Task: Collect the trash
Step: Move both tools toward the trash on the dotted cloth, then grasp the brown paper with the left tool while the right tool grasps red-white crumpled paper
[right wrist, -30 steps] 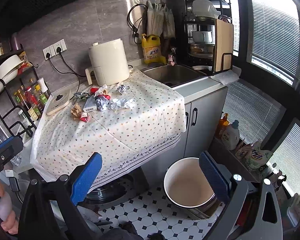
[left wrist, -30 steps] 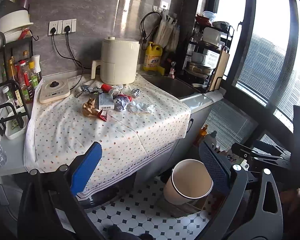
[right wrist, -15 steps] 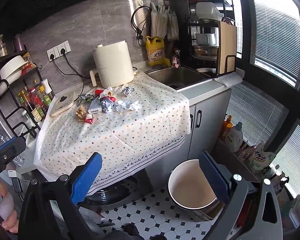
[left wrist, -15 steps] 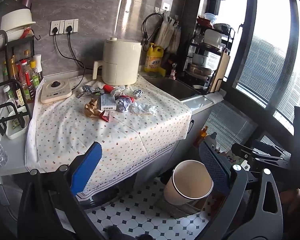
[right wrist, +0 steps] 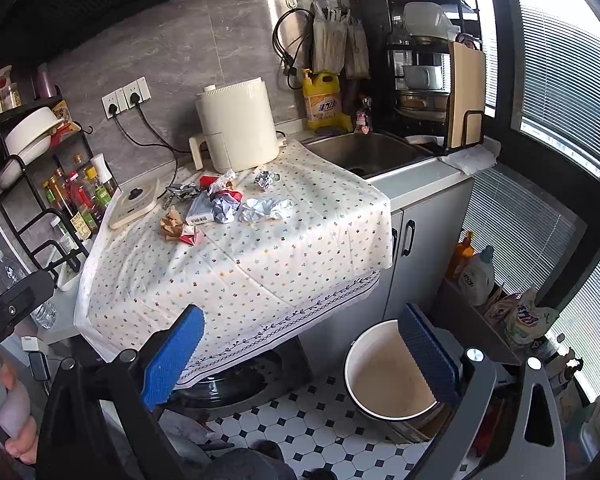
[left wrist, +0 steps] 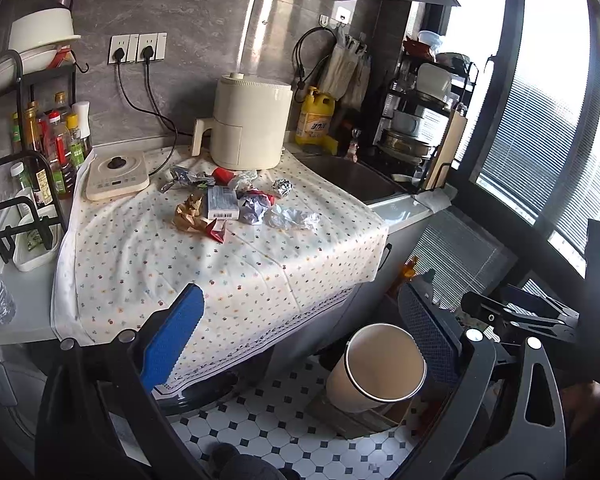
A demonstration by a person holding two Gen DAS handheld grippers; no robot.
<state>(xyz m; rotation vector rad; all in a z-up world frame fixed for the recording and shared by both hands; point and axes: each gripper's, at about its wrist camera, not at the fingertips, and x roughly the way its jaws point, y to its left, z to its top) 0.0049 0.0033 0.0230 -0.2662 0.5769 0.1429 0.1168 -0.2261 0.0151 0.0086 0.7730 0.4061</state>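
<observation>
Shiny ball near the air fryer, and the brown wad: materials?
Shiny ball: likely aluminium foil; silvery, sharp crinkled facets catching light. Brown wad: looks like kraft paper or a thin paper wrapper; matte tan with soft creases. Can't be confirmed.

Bright daylight from the big windows on the right, white glare there, shiny streaks on the grey wall, soft shadows across the tablecloth, dark bent corners (fisheye lens), sharp middle.
</observation>
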